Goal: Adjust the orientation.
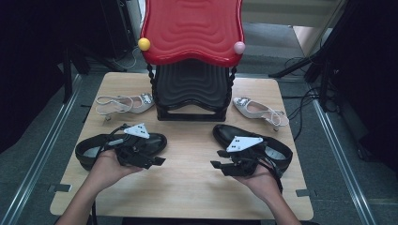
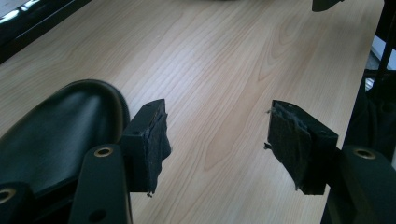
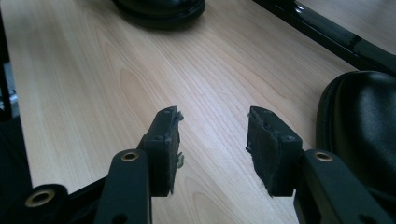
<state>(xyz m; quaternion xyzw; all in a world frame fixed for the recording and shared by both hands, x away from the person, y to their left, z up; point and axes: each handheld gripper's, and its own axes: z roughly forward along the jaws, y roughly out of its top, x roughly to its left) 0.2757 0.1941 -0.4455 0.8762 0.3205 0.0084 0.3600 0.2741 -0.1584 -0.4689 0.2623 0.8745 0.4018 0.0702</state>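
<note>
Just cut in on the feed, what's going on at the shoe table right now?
A person holds a hand-held gripper in each hand over the wooden table. Both are open and hold nothing: the left hand-held gripper sits beside the left black shoe, the right hand-held gripper beside the right black shoe. Two pale heeled sandals lie on either side of a black and red rack at the back.

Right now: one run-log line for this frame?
left gripper: open, empty | right gripper: open, empty | left black shoe, right black shoe: on table
</note>
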